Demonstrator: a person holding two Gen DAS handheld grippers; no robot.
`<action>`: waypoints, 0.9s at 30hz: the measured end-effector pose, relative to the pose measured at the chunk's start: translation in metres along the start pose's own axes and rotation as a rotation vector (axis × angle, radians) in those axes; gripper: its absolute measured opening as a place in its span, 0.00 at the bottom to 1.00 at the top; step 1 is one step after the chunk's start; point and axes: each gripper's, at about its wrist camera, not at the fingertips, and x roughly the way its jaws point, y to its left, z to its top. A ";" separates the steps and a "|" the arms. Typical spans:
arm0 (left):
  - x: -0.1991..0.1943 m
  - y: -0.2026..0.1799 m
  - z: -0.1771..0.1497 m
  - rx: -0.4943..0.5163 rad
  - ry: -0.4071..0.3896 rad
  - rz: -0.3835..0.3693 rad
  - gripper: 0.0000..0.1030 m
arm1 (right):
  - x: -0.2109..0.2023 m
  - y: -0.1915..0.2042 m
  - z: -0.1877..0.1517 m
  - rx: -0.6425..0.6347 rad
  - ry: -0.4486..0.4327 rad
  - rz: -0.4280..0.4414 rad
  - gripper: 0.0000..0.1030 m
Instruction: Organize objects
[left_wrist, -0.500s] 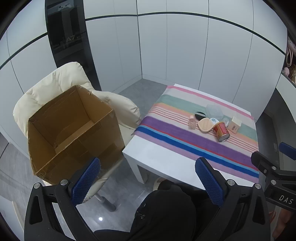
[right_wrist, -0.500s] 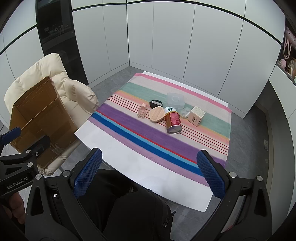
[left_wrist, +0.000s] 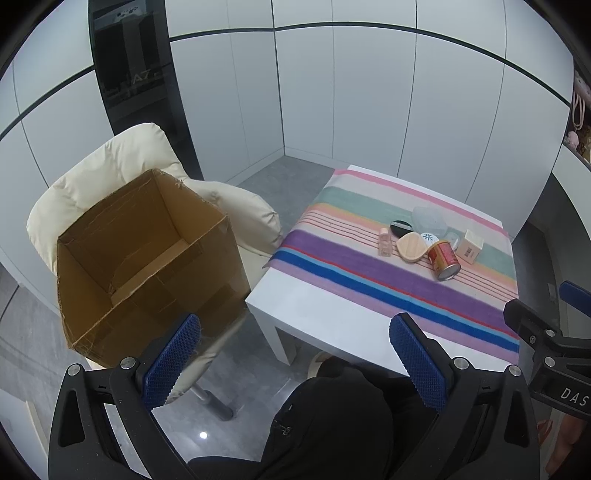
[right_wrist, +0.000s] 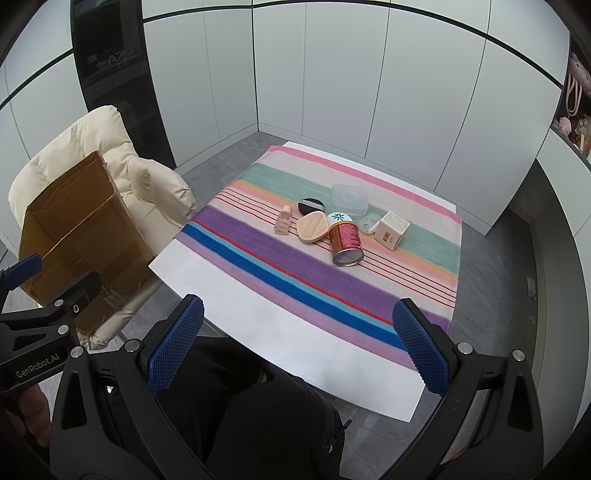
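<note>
A cluster of small objects lies on the striped cloth (right_wrist: 258, 254) of a white table (right_wrist: 266, 328): a red can (right_wrist: 345, 242) on its side, a peach oval case (right_wrist: 313, 227), a small pink bottle (right_wrist: 283, 219), a black round compact (right_wrist: 311, 205), a clear square container (right_wrist: 349, 199) and a beige carton (right_wrist: 392, 230). An open, empty cardboard box (left_wrist: 147, 258) rests on a cream chair (left_wrist: 110, 166) left of the table. My left gripper (left_wrist: 295, 363) and right gripper (right_wrist: 297, 345) both hang open near the table's front edge, well short of the objects, nothing between their fingers.
White cabinet walls surround the corner, with a dark glass panel (left_wrist: 140, 74) behind the chair. Grey floor (left_wrist: 48, 343) runs around the table. The person's dark-clothed lap (right_wrist: 236, 417) lies under both grippers. Shelves with small items (right_wrist: 576, 110) stand at the right.
Both views are nearly the same as before; the grippers hold their places and stay open.
</note>
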 end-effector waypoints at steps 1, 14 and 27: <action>0.000 0.000 0.000 0.000 0.000 -0.001 1.00 | 0.000 0.000 0.000 0.000 0.001 0.000 1.00; -0.001 -0.002 -0.002 0.000 0.002 -0.001 1.00 | 0.000 0.000 0.001 0.001 0.001 0.000 1.00; -0.001 -0.003 -0.001 0.002 0.005 -0.004 1.00 | 0.000 0.001 0.000 0.001 0.001 0.000 1.00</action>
